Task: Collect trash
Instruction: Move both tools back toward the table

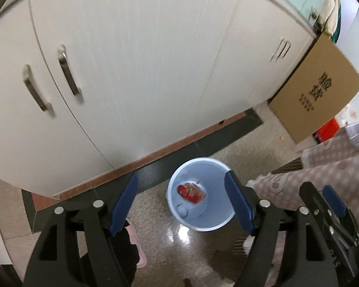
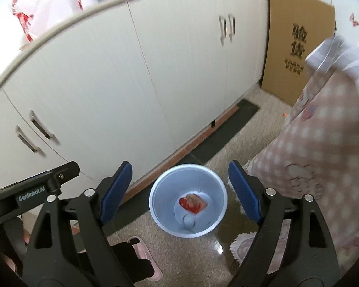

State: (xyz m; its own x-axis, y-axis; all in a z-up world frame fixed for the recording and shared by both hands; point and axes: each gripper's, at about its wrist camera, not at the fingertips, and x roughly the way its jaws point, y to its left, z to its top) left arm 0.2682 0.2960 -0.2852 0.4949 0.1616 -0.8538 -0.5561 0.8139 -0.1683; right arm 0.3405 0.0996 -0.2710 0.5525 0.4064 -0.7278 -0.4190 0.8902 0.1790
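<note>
Both grippers tilted steeply down over the floor, side by side. Left gripper (image 1: 182, 203) jaws spread wide, nothing between the blue pads, released. Right gripper (image 2: 180, 191) same: jaws wide apart, empty; its black body also shows at lower right of the left view.

Light blue trash bin (image 1: 217, 224) stands on the floor at lower centre of both views, below the gap between the fingers, well apart from the pads. Red snack wrapper (image 1: 191, 192) lies on the bin bottom; small pale lump beside it, can't tell what.

White cabinet (image 1: 131, 71) fills the upper frame, cardboard box (image 1: 323, 88) at right, pink checked cloth (image 2: 323, 155) at right edge. Pink slipper (image 2: 143, 253) at bottom.
</note>
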